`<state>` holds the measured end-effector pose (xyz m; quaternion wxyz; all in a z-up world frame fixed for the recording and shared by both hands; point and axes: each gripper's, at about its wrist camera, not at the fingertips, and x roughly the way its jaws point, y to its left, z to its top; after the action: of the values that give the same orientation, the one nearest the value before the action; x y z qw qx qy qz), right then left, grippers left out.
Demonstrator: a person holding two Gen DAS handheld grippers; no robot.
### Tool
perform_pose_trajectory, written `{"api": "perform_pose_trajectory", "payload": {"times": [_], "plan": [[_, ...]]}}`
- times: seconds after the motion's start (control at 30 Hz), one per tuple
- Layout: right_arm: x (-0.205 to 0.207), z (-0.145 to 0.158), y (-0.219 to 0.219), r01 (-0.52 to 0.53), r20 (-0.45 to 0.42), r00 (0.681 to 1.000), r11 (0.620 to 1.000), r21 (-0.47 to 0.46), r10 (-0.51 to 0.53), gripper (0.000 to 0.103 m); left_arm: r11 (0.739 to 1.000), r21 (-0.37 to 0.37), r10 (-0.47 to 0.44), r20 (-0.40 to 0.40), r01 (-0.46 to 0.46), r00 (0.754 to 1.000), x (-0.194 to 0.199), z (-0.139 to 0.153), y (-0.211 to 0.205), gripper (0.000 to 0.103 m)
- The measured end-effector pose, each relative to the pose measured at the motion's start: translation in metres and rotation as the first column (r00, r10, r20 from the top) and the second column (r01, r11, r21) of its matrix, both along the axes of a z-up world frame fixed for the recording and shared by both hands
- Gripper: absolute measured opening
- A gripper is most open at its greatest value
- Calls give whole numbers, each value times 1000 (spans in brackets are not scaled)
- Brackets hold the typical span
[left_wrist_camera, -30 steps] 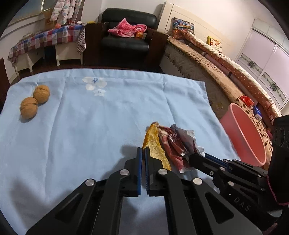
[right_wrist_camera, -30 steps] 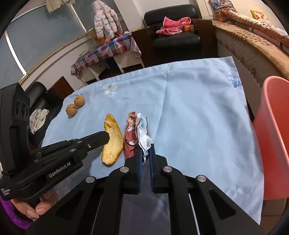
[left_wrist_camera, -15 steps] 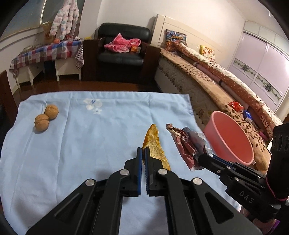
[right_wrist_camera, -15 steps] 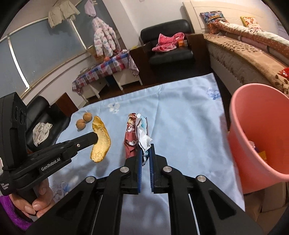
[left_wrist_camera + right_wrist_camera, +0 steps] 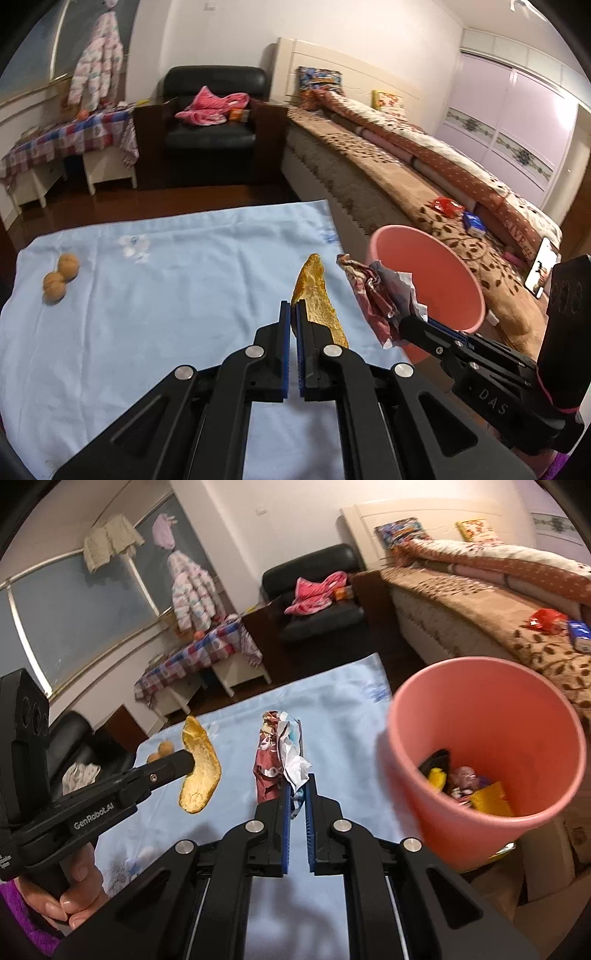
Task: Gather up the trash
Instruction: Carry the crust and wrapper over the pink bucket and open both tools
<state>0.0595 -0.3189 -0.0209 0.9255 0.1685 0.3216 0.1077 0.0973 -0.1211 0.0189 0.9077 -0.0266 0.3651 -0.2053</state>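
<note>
My left gripper (image 5: 293, 314) is shut on a long yellow-orange peel (image 5: 317, 299) and holds it in the air above the light blue cloth (image 5: 147, 295); the peel also shows in the right wrist view (image 5: 199, 771). My right gripper (image 5: 297, 794) is shut on a crumpled red and white wrapper (image 5: 277, 757), lifted off the cloth; the wrapper also shows in the left wrist view (image 5: 373, 295). A pink bin (image 5: 480, 760) with several pieces of trash inside stands just right of the wrapper, beyond the table's right edge; its rim shows in the left wrist view (image 5: 424, 236).
Two walnuts (image 5: 61, 277) lie on the cloth at the far left. A bed (image 5: 424, 173) runs along the right behind the bin. A black armchair (image 5: 210, 114) and a checked side table (image 5: 66, 136) stand across the floor.
Both grippers have lifted their loads off the cloth and risen. They have moved right toward the pink bin, which now looms large in the right wrist view.
</note>
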Motion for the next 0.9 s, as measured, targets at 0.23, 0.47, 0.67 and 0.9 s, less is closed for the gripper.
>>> {"api": "perform_pose_trajectory", "payload": {"times": [0.23,0.47,0.67,0.9], "plan": [[-9,12,-48,128,40,991,992,0,-128,7,996,-14,-90,17,91,996,3,12,-48,2],[-14,19,-91,239,61,969,971,-4,-239,7,987,-9,-163,29,163,986,13,21,-92,2],[-15,17,-118,303,70,951,953,0,-302,7,978,9,-209,42,209,977,20,23,-122,2],[-14,8,-142,356,56,933,934,3,-356,7,971,32,-236,37,235,971,26,15,-148,2]]}}
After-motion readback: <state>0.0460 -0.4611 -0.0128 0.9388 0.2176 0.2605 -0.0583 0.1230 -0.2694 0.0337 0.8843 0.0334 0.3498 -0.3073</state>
